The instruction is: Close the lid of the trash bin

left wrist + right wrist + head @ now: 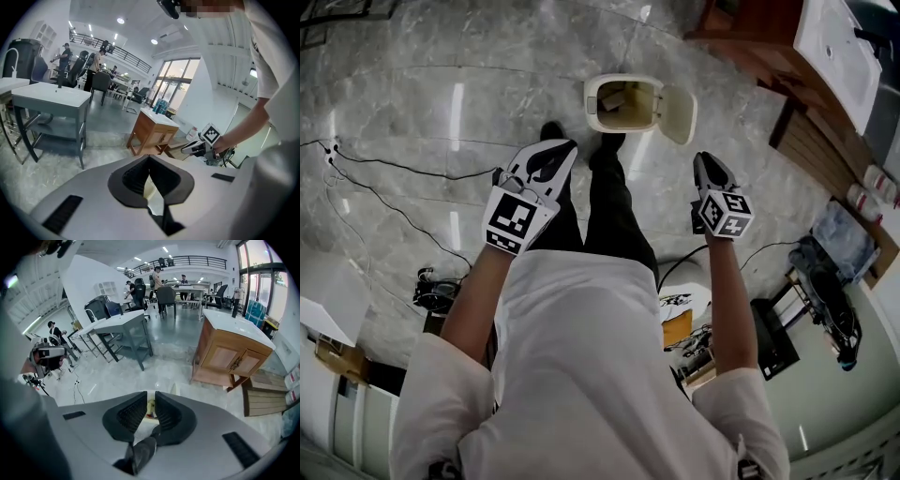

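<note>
The cream trash bin (619,101) stands on the marble floor ahead of the person's feet, its lid (678,114) swung open to the right. My left gripper (551,157) hovers short of the bin on its left, jaws meeting at the tips with nothing held. My right gripper (710,167) hangs below the lid, on the right, pointing steeply down. In the right gripper view its jaws (151,405) stand a narrow slit apart, empty, with the bin (151,393) and lid (174,389) showing beyond. In the left gripper view the cream bin (153,190) shows behind the shut jaws (149,158).
A wooden cabinet with a white top (830,52) stands at the far right, with a slatted platform (811,150) beside it. Cables (389,192) run over the floor at left. Black shoes (609,145) stand just before the bin. Grey tables (123,326) stand farther off.
</note>
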